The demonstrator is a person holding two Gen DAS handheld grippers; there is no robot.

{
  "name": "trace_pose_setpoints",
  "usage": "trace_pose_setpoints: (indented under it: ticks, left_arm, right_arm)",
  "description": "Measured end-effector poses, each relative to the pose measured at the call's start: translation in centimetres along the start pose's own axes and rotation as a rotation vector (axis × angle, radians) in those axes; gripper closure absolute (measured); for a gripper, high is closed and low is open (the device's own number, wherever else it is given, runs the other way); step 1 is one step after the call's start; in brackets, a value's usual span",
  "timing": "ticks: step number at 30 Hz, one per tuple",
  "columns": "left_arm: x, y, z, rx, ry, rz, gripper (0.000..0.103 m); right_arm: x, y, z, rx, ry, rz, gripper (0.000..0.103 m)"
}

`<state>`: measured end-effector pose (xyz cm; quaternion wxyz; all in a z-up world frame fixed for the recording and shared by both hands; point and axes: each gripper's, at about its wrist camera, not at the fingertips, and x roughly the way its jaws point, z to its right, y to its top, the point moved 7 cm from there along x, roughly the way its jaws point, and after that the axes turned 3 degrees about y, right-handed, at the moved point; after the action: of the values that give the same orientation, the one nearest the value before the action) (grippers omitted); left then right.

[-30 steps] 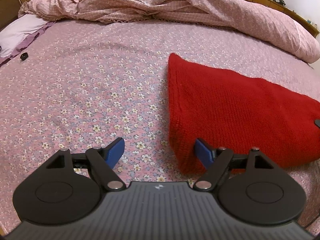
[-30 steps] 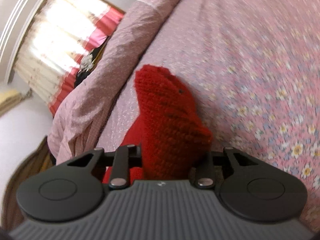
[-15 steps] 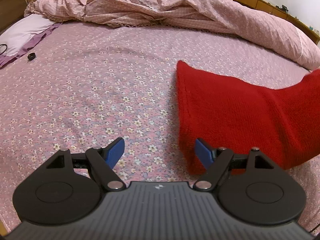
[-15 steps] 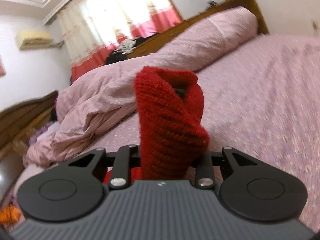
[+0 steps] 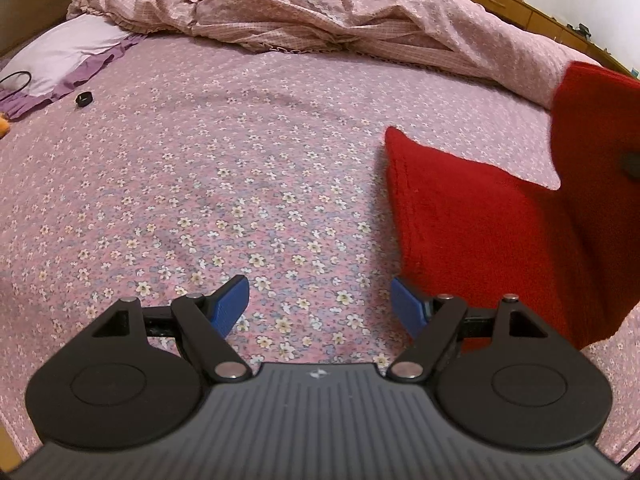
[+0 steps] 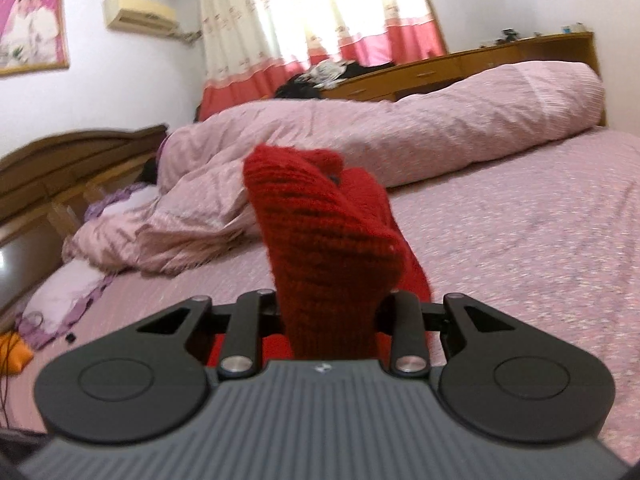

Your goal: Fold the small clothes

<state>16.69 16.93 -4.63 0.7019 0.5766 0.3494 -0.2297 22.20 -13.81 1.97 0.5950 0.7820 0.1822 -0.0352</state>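
Note:
A red knitted garment (image 5: 492, 232) lies on the flowered bed sheet (image 5: 240, 184) at the right of the left wrist view. Its right side is lifted off the bed into the air. My left gripper (image 5: 320, 304) is open and empty, just above the sheet, with its right blue fingertip (image 5: 406, 308) close to the garment's near left edge. My right gripper (image 6: 330, 312) is shut on a bunched part of the red knitted garment (image 6: 324, 240) and holds it up above the bed; its fingertips are hidden by the knit.
A crumpled pink quilt (image 5: 320, 12) lies across the far side of the bed. A purple pillow (image 5: 64, 52) and a small black object (image 5: 84, 98) are at the far left. Wooden cabinets (image 6: 460, 68) and curtains stand beyond the bed.
My right gripper has lifted its side of the red garment higher and swung round. The left gripper has shifted left, so the garment sits further right in its view.

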Motion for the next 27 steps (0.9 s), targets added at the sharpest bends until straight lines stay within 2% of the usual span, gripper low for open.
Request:
trace_pose_setpoints:
  ticks: [5, 10, 13, 17, 21, 24, 27]
  left_arm:
    - [0.3, -0.4, -1.0, -0.019, 0.003, -0.008, 0.022]
    - [0.6, -0.6, -2.2, -0.043, 0.003, -0.015, 0.022]
    - [0.8, -0.7, -2.8, -0.056, 0.003, -0.017, 0.022]
    - [0.9, -0.7, -3.6, -0.072, -0.002, -0.016, 0.022]
    - [0.9, -0.7, -4.3, -0.085, -0.001, -0.012, 0.022]
    - [1.0, -0.8, -4.9, -0.099, 0.003, -0.011, 0.022]
    - [0.9, -0.8, -5.6, -0.112, 0.005, -0.011, 0.022]
  right_arm:
    - [2.0, -2.0, -2.8, -0.072, 0.034, -0.067, 0.072]
    - [3.6, -5.2, -4.6, -0.223, 0.037, -0.139, 0.072]
    - [3.7, -6.2, -5.6, -0.301, 0.038, -0.146, 0.072]
    - [3.8, -5.5, -5.8, -0.295, 0.026, -0.144, 0.072]
    - [3.9, -2.8, -7.1, -0.221, 0.023, -0.073, 0.072]
    - [3.9, -1.9, -9.1, -0.237, 0.053, -0.054, 0.072]
    - [4.3, -3.3, -11.3, -0.303, 0.078, -0.082, 0.072]
